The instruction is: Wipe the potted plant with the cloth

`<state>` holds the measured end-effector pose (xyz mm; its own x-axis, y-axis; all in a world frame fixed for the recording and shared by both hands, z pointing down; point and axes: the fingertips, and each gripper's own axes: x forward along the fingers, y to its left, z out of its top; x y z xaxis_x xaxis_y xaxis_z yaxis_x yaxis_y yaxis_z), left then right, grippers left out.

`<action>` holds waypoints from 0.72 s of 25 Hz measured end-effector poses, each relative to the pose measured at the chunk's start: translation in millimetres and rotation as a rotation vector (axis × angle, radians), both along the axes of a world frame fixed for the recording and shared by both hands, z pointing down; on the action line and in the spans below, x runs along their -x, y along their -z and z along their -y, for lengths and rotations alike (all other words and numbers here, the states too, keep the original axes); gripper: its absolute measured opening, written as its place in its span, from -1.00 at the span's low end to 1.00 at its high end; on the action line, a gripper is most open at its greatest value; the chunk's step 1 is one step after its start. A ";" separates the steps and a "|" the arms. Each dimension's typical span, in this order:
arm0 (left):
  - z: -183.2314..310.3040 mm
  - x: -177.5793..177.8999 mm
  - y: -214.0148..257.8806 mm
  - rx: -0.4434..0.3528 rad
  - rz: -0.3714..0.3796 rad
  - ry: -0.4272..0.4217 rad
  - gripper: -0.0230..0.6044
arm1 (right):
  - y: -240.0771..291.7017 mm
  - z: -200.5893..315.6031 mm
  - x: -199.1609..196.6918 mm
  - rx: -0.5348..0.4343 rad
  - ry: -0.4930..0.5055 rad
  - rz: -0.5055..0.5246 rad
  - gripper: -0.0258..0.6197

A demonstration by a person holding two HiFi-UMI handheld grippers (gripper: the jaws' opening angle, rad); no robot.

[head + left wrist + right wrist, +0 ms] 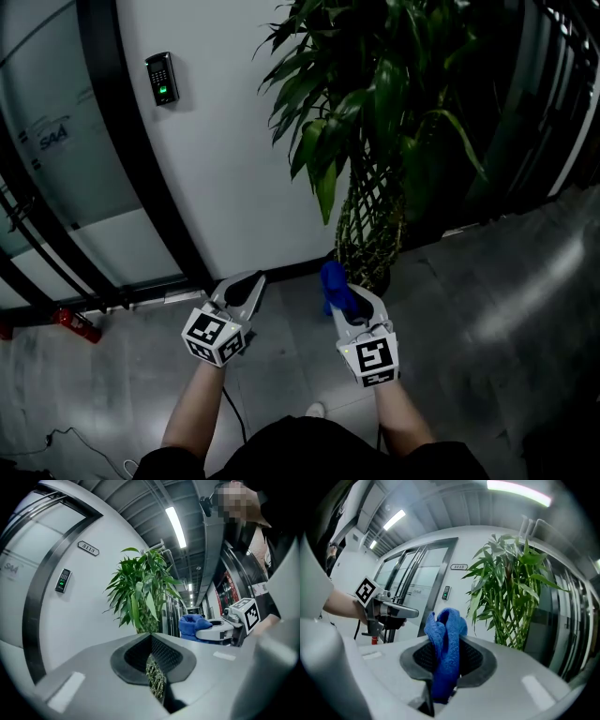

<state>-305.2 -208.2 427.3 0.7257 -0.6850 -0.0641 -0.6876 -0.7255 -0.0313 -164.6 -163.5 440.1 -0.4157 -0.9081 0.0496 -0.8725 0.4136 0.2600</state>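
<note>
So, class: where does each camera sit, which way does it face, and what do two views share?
Head view: on the person's head, facing steeply down at the potted plant; shows both forearms, left gripper, right gripper with blue cloth.
Left gripper view: on the left gripper, along its closed jaws toward the plant; right gripper at right.
Right gripper view: on the right gripper, past the clamped cloth toward the plant; left gripper at left.
Shared: both gripper views show the wall keypad.
</note>
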 end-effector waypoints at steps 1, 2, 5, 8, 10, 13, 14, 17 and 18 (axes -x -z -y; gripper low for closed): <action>-5.2 1.4 0.4 0.002 -0.006 -0.005 -0.91 | 0.5 -5.9 2.5 0.003 -0.003 -0.001 -0.65; -10.6 2.6 0.1 0.004 -0.011 -0.012 -0.91 | 0.6 -12.2 4.8 0.008 -0.003 0.002 -0.65; -22.2 1.0 -7.3 0.013 -0.003 -0.021 -0.91 | -1.0 -31.3 5.9 0.017 -0.008 0.008 -0.65; -27.8 -11.2 -19.9 0.024 0.055 -0.039 -0.91 | -8.2 -41.9 -4.4 0.025 -0.051 0.010 -0.65; -35.6 -20.5 -24.9 0.029 0.061 -0.065 -0.91 | -9.4 -46.3 -10.1 0.027 -0.063 0.024 -0.65; -47.2 -35.4 -23.3 0.017 0.037 -0.108 -0.91 | -2.8 -47.7 -19.4 0.001 -0.041 0.045 -0.65; -49.3 -41.9 -20.8 0.006 0.031 -0.126 -0.91 | -0.2 -45.0 -24.8 -0.011 -0.035 0.056 -0.65; -44.7 -63.1 -14.8 -0.023 0.036 -0.134 -0.91 | 3.4 -31.2 -46.6 -0.039 -0.015 0.097 -0.65; -39.7 -71.1 -14.5 -0.028 0.043 -0.119 -0.91 | 2.8 -25.3 -55.9 -0.046 -0.002 0.106 -0.65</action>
<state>-234.1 -168.6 441.8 0.8045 -0.5919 -0.0491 -0.5938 -0.8005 -0.0809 -108.6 -138.2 437.3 -0.4146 -0.9093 -0.0361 -0.8970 0.4017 0.1846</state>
